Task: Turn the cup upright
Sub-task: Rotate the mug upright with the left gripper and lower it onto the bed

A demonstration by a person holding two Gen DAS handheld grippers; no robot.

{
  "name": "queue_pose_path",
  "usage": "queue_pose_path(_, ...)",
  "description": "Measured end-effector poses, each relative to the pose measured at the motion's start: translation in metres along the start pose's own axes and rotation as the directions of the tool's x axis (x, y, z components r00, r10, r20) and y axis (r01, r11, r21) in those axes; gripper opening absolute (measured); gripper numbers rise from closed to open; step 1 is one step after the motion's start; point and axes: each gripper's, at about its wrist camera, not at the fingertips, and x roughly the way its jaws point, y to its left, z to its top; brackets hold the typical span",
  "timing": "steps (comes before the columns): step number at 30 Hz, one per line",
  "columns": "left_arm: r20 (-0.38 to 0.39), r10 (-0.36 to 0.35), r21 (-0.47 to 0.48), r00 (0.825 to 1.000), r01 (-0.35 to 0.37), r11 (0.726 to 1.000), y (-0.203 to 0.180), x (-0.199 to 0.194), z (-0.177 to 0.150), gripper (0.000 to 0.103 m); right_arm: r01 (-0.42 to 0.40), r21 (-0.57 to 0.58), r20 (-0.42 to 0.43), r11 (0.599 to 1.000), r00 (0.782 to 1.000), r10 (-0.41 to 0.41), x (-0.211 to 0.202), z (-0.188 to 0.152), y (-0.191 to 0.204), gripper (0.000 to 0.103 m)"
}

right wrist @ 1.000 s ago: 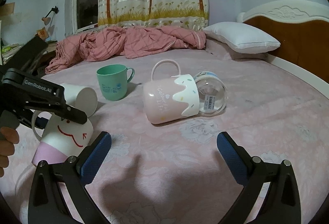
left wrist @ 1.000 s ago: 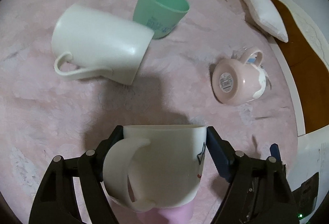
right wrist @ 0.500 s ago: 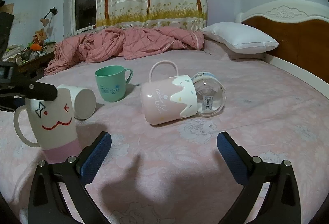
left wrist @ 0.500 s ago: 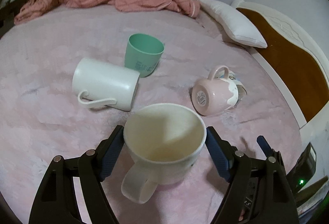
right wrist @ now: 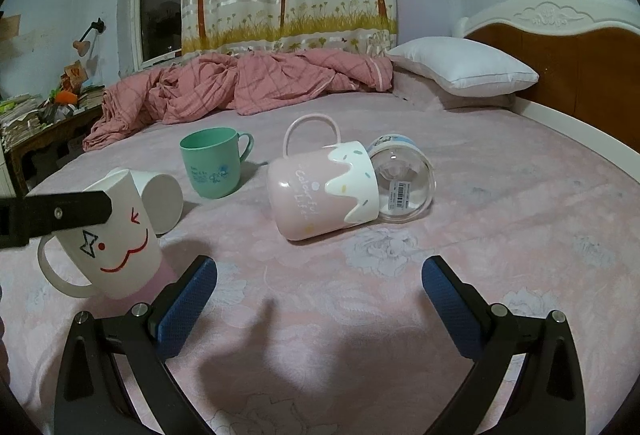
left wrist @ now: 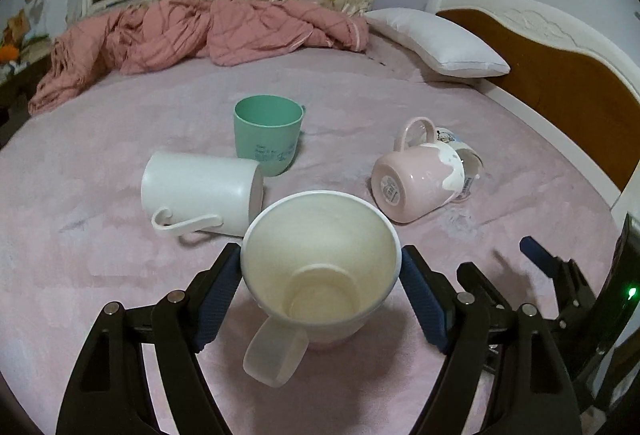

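Observation:
My left gripper is shut on a white mug with a pink base and a drawn face. The mug stands upright on the pink bed, mouth up, handle toward me. In the right wrist view the same mug shows at the left with a left finger across its rim. My right gripper is open and empty above the bedsheet. A pink mug with white icing lies on its side ahead of it.
A plain white mug lies on its side. A green cup stands upright behind it. A clear glass jar lies against the pink mug. A crumpled pink quilt, a white pillow and the headboard border the bed.
My left gripper has turned the face mug from tilted on its side to upright and set its base on the bed. The right gripper has barely moved.

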Motion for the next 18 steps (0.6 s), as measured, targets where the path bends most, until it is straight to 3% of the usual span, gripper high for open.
queue_pose_path(4,0.033,-0.002,0.032,0.999,0.001,0.999,-0.004,-0.001,-0.004,0.079,0.001,-0.001,0.0,1.0,1.0,-0.001,0.0,0.0,-0.001,0.103)
queue_pose_path(11,0.115,-0.086,-0.033,0.99,0.09,0.995,0.007,-0.021,-0.005,0.099,-0.001,-0.002,-0.002,1.0,1.0,0.001,0.002,-0.002,-0.001,0.103)
queue_pose_path(16,0.203,-0.119,-0.032,0.972,0.128,0.991,0.01,-0.049,-0.006,0.103,-0.001,-0.004,-0.003,1.0,1.0,0.001,0.002,-0.002,-0.001,0.103)
queue_pose_path(18,0.243,-0.098,-0.018,0.965,0.105,0.994,0.012,-0.059,-0.008,0.103,-0.001,-0.004,-0.004,1.0,1.0,0.001,0.002,-0.002,0.0,0.103)
